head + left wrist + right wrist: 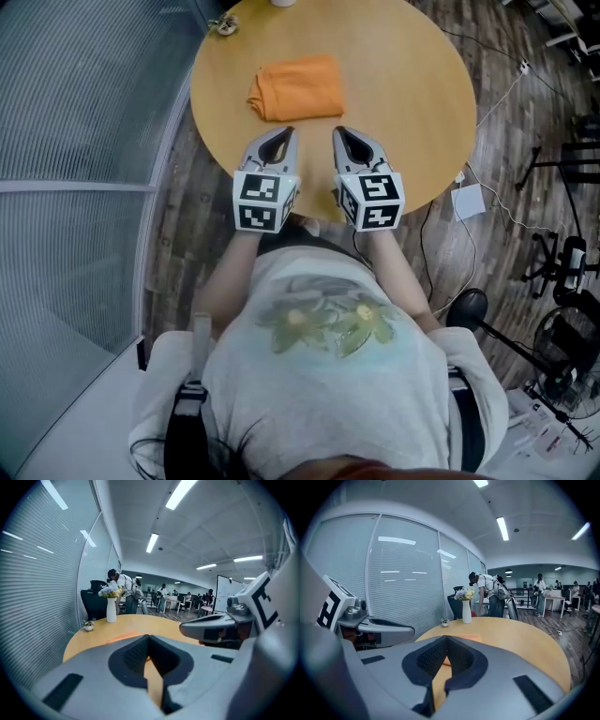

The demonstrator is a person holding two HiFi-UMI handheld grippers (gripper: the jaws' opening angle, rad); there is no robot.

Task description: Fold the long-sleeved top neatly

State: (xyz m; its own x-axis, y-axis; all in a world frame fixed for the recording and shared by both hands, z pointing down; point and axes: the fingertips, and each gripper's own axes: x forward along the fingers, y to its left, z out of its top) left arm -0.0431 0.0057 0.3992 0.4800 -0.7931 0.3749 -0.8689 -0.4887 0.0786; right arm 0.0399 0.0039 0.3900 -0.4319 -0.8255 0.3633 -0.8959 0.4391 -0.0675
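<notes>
The orange long-sleeved top (296, 87) lies folded into a compact rectangle on the round wooden table (412, 103), toward its far left. My left gripper (288, 132) and right gripper (338, 132) hover side by side near the table's front edge, just short of the top. Both are shut with nothing between the jaws. In the left gripper view the closed jaws (149, 637) point across the table, the top (125, 637) shows as a thin orange strip, and the right gripper (218, 629) sits alongside. The right gripper view shows its shut jaws (446, 638) and the top (469, 638) beyond them.
A white vase of flowers (111, 609) and a small plant pot (225, 25) stand at the table's far edge. Glass wall with blinds (84, 141) runs along the left. Cables and a white adapter (469, 200) lie on the floor to the right. People stand far back (487, 592).
</notes>
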